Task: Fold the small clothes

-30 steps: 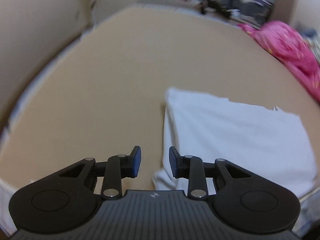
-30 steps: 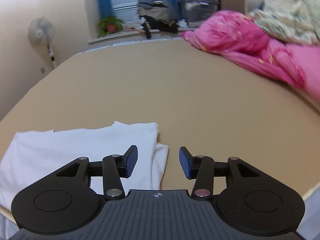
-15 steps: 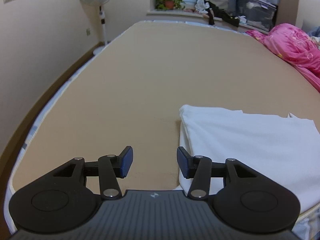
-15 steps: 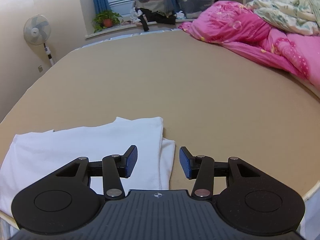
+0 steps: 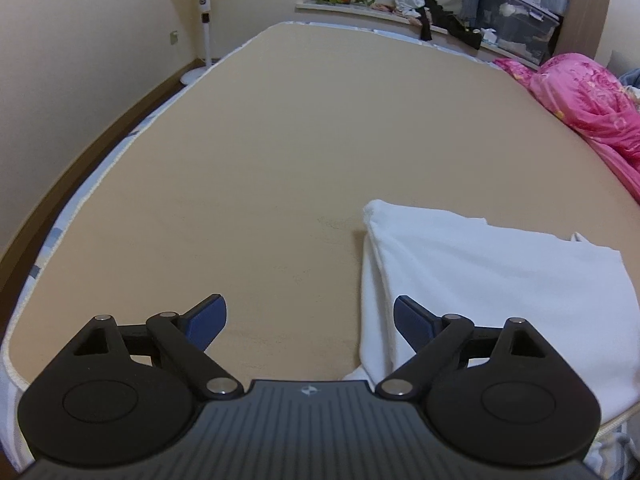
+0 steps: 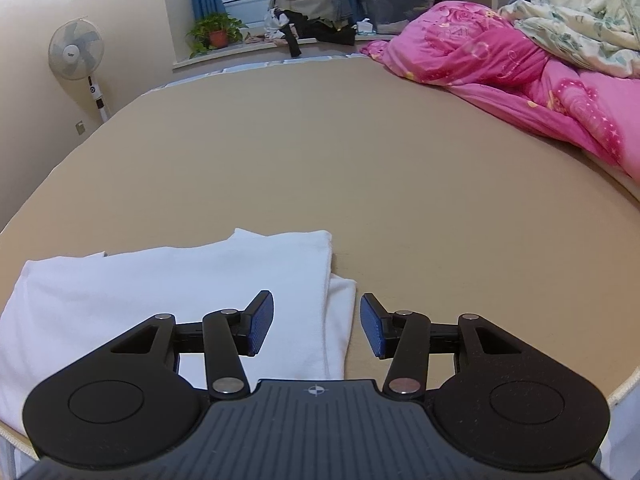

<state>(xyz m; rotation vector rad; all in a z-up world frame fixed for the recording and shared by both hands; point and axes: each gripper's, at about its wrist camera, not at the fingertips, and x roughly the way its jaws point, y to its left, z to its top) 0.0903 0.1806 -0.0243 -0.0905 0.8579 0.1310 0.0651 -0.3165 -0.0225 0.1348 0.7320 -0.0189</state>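
Note:
A white folded garment (image 5: 480, 264) lies on the tan bed near its front edge; the right wrist view shows the same garment (image 6: 168, 280) at the lower left. My left gripper (image 5: 310, 320) hovers over the garment's left edge, its jaws opening wide, with only the cloth's folded side below them and nothing pressed by the pads. My right gripper (image 6: 316, 328) hangs above the garment's right edge, jaws apart, its blue pads not touching the cloth.
The tan bed surface (image 6: 340, 152) stretches far ahead. A pink quilt (image 6: 520, 76) and a pale floral blanket (image 6: 580, 12) pile at the right. A standing fan (image 6: 78, 60), a potted plant (image 6: 216, 32) and heaped clothes (image 6: 312, 8) sit beyond the bed.
My left gripper's jaws have spread from narrow to wide, and its view shifted so the garment sits further right. The right gripper's view has tipped slightly lower over the bed.

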